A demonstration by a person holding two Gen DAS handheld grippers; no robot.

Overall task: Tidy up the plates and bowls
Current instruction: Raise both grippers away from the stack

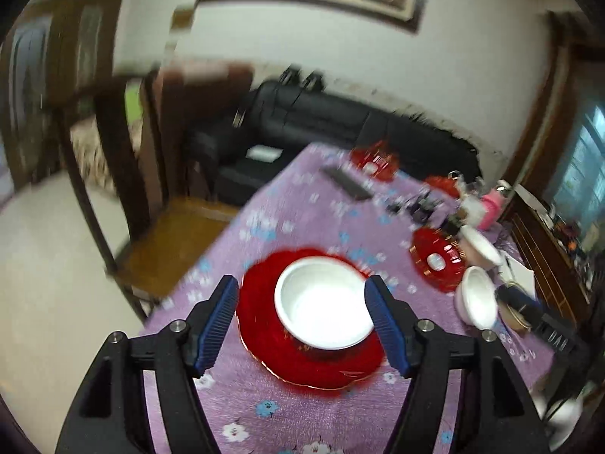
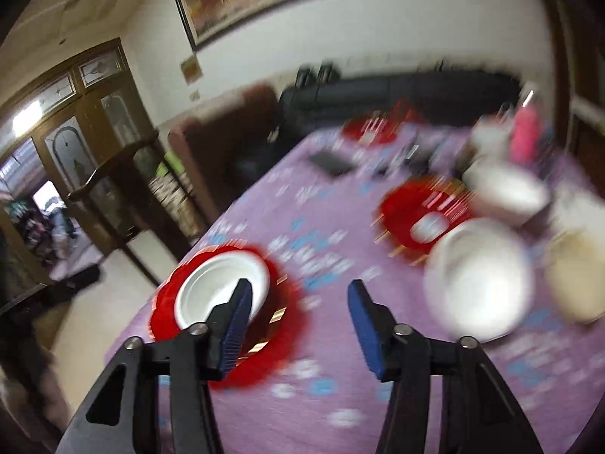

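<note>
A white bowl [image 1: 324, 304] sits in a red scalloped plate [image 1: 264, 344] on the purple flowered tablecloth. My left gripper [image 1: 302, 321] is open and empty, hovering above them with its jaws either side of the bowl. The same bowl [image 2: 219, 287] and plate [image 2: 280, 321] show in the right wrist view. My right gripper [image 2: 298, 325] is open and empty above bare cloth to their right. A second red plate [image 1: 438, 261] [image 2: 423, 215] lies further right, with white bowls [image 1: 478, 297] [image 2: 478, 282] beside it.
A third red plate [image 1: 372, 160] lies at the table's far end with a dark flat object [image 1: 346, 183], a pink bottle [image 1: 491, 204] and small clutter. A wooden chair [image 1: 170, 234] stands left of the table. A black sofa [image 1: 321, 117] is behind.
</note>
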